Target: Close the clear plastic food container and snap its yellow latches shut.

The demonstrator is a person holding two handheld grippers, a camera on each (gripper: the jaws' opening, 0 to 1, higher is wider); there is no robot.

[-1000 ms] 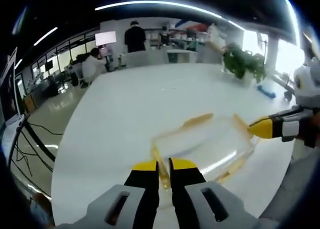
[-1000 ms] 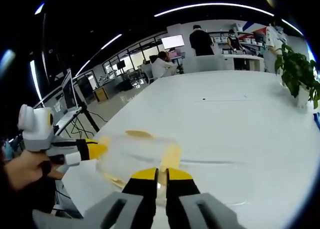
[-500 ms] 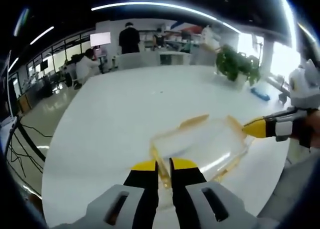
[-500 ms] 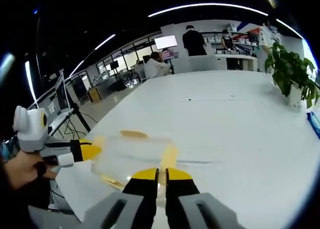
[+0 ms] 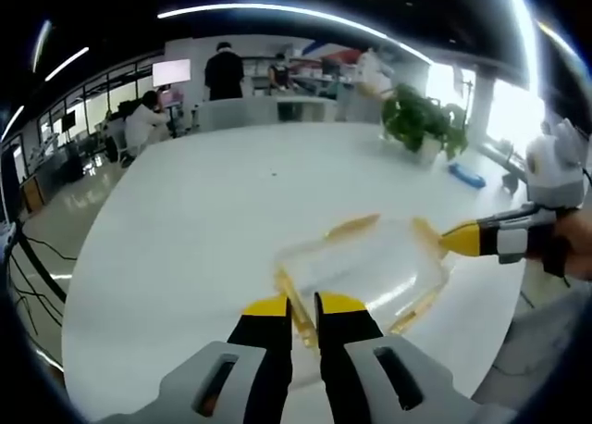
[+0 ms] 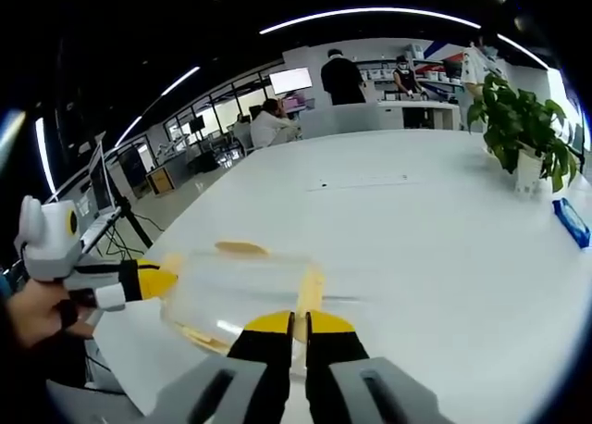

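Two latches are pinched: left gripper and right gripper are clamped on opposite ends of the container, on the table. A plant stands well apart.

White table, broad, bare surface across the middle of both views. Potted green plant at the upper right of the right gripper view, standing on the table. Blue flat object at right edge, near the plant. Wall screen, lit, top centre. Seated person in white, upper left; standing person in black beside the screen. Ceiling light strip arcs overhead.
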